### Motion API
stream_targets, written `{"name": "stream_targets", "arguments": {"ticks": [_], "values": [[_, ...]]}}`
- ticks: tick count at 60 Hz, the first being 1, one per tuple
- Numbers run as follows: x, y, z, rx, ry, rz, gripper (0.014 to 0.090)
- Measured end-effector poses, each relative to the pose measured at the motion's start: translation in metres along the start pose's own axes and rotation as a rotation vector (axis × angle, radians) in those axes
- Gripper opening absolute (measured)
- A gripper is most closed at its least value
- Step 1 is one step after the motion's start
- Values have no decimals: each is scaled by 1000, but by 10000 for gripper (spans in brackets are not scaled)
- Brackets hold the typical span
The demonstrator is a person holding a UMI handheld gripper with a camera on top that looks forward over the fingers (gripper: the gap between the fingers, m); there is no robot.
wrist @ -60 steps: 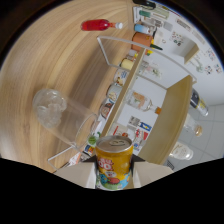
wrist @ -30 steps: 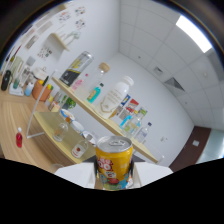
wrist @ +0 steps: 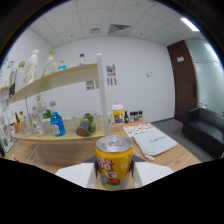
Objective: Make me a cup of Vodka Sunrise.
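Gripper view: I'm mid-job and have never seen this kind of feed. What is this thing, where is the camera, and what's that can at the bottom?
There is no robot arm here: a person carries a hand-held gripper with two fingers. The camera rides on it and looks forward along the fingers, so they show as pale blocks at the bottom. Its wide lens bends the room into a circle.

The yellow can, top unopened, is clamped between both fingers. Beyond it is a wooden table with a wooden shelf unit holding bottles, among them a blue bottle. A printed sheet lies on the table to the right.
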Motion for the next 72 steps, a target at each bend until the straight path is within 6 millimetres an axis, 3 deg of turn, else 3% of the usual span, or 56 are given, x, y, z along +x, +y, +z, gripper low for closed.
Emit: {"name": "stream_targets", "arguments": {"ticks": [11, 27, 60, 64, 70, 72], "values": [[1, 58, 28, -112, -33, -12, 516], [-7, 100, 35, -216, -63, -60, 514], [-3, 115, 18, -270, -23, -91, 541], [0, 115, 16, -283, -4, -106, 592], [-2, 102, 4, -280, 17, -122, 859], [-3, 95, -3, -278, 26, -122, 856]]}}
